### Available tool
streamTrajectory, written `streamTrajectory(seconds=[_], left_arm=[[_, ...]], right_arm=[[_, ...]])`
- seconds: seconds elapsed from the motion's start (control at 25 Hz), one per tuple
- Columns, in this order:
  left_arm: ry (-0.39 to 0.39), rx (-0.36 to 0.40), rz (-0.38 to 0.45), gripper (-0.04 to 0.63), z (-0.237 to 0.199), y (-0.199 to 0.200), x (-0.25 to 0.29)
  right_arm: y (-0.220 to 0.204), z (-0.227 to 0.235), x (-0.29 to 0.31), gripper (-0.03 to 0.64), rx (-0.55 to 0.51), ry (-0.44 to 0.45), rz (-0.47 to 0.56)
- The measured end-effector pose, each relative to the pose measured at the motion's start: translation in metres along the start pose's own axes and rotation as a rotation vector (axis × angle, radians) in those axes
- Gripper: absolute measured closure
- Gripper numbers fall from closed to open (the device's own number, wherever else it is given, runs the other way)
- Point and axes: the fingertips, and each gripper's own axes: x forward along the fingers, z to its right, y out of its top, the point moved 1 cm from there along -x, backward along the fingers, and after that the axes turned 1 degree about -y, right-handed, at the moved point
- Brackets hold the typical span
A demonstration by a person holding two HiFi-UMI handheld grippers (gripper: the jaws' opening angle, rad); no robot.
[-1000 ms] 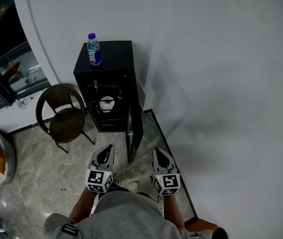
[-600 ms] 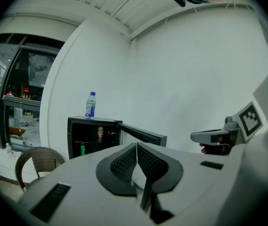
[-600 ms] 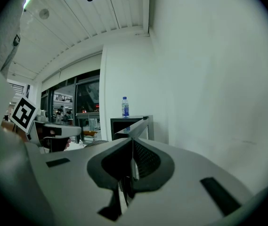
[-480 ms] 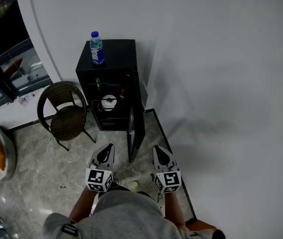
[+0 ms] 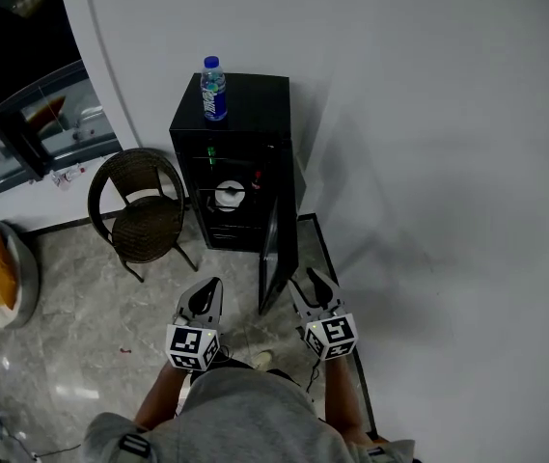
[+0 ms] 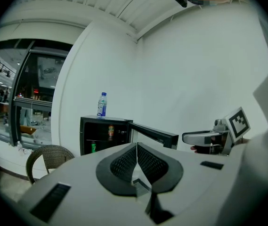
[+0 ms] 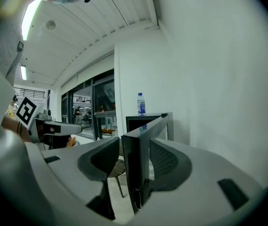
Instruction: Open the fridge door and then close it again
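A small black cabinet fridge (image 5: 245, 112) stands against the white wall (image 5: 428, 114), and its black door (image 5: 279, 254) is swung out towards the person, leaving the shelves in view. The right hand-held gripper (image 5: 311, 278) has just been opening its jaws; they now stand wide, with the door's free edge between them. The left hand-held gripper (image 5: 210, 287) is closed and empty, level with the other, left of the door. A clear blue-labelled water bottle (image 5: 213, 90) stands upright on the fridge, and a brown wicker chair (image 5: 144, 225) sits just beside it.
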Motion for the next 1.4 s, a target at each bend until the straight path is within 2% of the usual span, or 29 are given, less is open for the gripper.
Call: streamTrajectory(seconds=[0.36, 0.88, 1.4], left_arm=[[0.056, -0.011, 0.007, 0.588, -0.024, 0.003, -0.006], [0.056, -0.022, -0.002, 0.588, -0.038, 0.001, 0.004], [0.091, -0.031, -0.006, 0.588, -0.068, 0.0, 0.0]], right_arm=[[-0.001, -0.003, 0.025, 0.419, -0.009, 0.05, -0.023], [-0.004, -0.005, 0.033, 0.419, -0.037, 0.033, -0.022], [-0.002, -0.022, 0.049, 0.417, -0.047, 0.035, -0.043]])
